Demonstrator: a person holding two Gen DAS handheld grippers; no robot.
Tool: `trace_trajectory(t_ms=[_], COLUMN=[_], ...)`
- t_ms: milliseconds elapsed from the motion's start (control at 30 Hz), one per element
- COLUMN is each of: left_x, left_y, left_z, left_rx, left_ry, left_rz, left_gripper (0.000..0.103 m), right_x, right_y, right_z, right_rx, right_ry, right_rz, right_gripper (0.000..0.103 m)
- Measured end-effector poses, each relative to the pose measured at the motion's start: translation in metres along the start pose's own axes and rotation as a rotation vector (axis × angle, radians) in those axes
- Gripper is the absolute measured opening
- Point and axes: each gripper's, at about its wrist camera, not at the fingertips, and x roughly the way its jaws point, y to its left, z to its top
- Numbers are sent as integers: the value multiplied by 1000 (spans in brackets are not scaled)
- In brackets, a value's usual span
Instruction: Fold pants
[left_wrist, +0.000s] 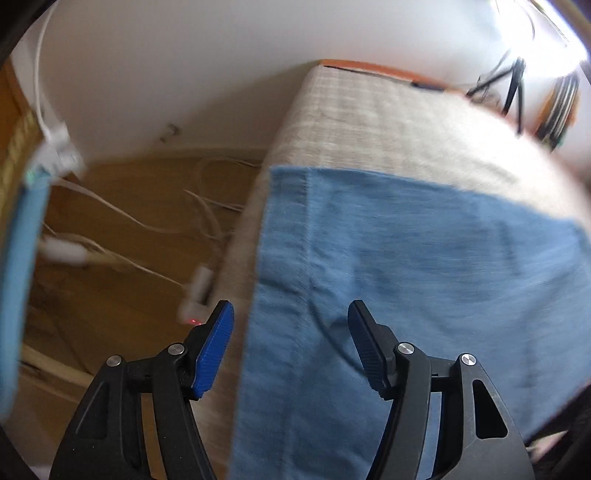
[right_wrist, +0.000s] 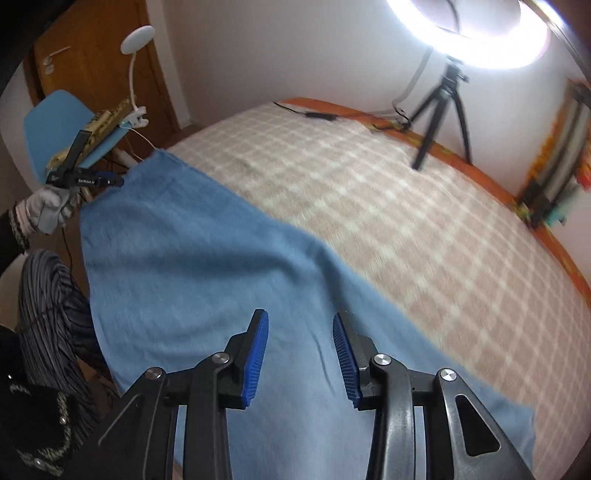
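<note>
Blue pants (left_wrist: 406, 258) lie spread flat on a bed with a beige checked cover (left_wrist: 369, 122). Their stitched hem runs along the bed's left edge. My left gripper (left_wrist: 290, 308) hovers open over that hem, its blue pads wide apart and nothing pressed between them. In the right wrist view the pants (right_wrist: 192, 258) stretch from the near edge toward the far left corner of the bed (right_wrist: 369, 192). My right gripper (right_wrist: 299, 315) stands open just above the cloth, and its pads hold nothing. The left gripper (right_wrist: 110, 181), in a gloved hand (right_wrist: 44, 210), shows at the pants' far end.
White cables (left_wrist: 147, 229) and a plug (left_wrist: 199, 288) lie on the wooden floor left of the bed. A tripod (right_wrist: 443, 110) with a ring light stands at the bed's far side. A blue chair (right_wrist: 48, 122) and a person's striped leg (right_wrist: 48, 314) are at the left.
</note>
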Motion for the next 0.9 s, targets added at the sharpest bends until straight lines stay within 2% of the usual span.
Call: trace_trajectory(t_ms=[67,167,200,300,367,433,500,600,633,667,700,733,833,867,900], left_x=[3,4,4,3,3,6,12,13,14,15,16,16,17,18,18], left_y=[-3,-5,-5,-5,-9,-15,-20,-18,-17,-17,-17,-18,-18,-19,-19], left_z=[8,17,19,22,22,23,21,24,24,25,25,25,26,27,28], left_rx=[16,9,4,-14,-20,-11,12,-20,-33,-34,-32,-31,-44,-45,-42], left_ry=[-6,-15,-16,-17,-19,-11,-1,-11,-12,-14,-19,-22,-30,-30,-30], left_rz=[32,10,6,-2,-7,-4,18,7,6,12,16,19,24,27,30], left_gripper=[63,63,63,63,63,63,64,64,66,66,66,66,66,66,66], right_x=[-9,-30,-38,-61,-71,-72,-68,-54,-47,-42,-37,-30,-8,-7,-8], right_y=[-8,-32,-44,-94,-125,-152,-174,-194,-198,-201,-203,-204,-206,-208,-210], right_z=[-16,-42,-51,-79,-97,-110,-116,-116,-113,-110,-108,-104,-95,-93,-91], right_rx=[33,111,145,297,358,400,438,466,457,449,440,429,370,385,398], right_ry=[7,-5,-13,-49,-61,-60,-55,-40,-29,-24,-21,-3,58,54,48], right_rz=[-10,-83,-115,-199,-280,-343,-326,-261,-256,-248,-228,-185,-300,-300,-310], right_gripper=[39,51,51,52,63,66,66,67,64,41,22,12,10,10,15])
